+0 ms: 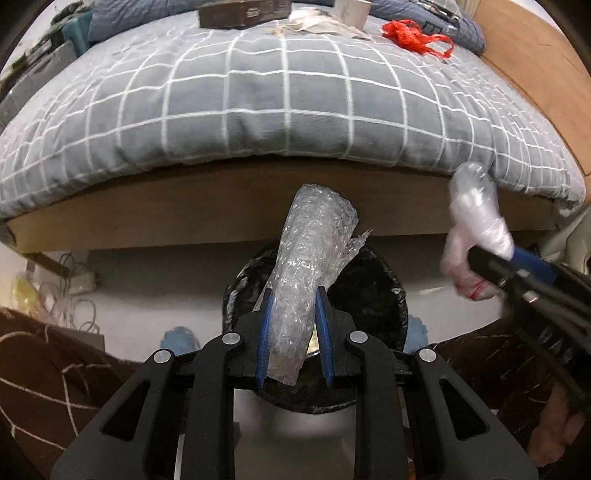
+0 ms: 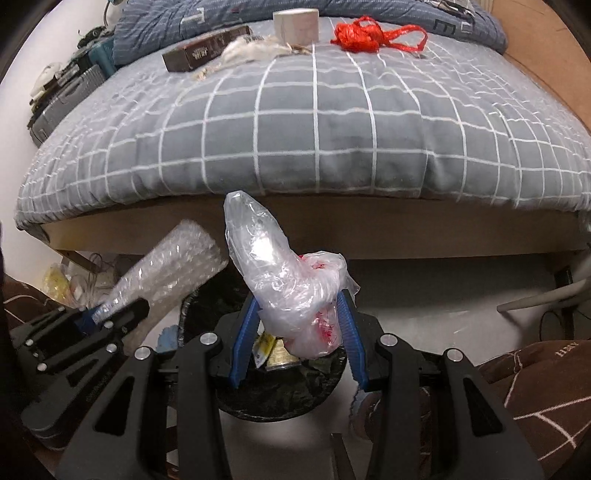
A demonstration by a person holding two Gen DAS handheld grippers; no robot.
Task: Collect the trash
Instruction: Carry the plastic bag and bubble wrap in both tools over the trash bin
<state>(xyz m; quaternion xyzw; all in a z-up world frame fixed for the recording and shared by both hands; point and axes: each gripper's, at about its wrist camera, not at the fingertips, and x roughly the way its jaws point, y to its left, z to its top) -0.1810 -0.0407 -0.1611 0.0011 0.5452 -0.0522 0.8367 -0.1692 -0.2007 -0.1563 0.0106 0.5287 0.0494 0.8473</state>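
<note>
My left gripper [image 1: 293, 295] is shut on a roll of clear bubble wrap [image 1: 310, 254] and holds it above a black-lined trash bin [image 1: 388, 295] on the floor. My right gripper [image 2: 297, 295] is shut on a crumpled clear plastic bag [image 2: 288, 273] with red print, also above the bin [image 2: 280, 398]. In the left wrist view the right gripper [image 1: 491, 266] with its bag [image 1: 476, 225] is at the right. In the right wrist view the left gripper [image 2: 107, 314] with the bubble wrap [image 2: 173, 262] is at the left.
A bed with a grey checked cover [image 1: 258, 103] stands behind the bin. On it lie a red plastic bag [image 2: 373, 33], a brown box [image 2: 207, 48], crumpled paper [image 2: 251, 50] and a white roll [image 2: 295, 24]. Cables [image 1: 70, 295] lie on the floor at left.
</note>
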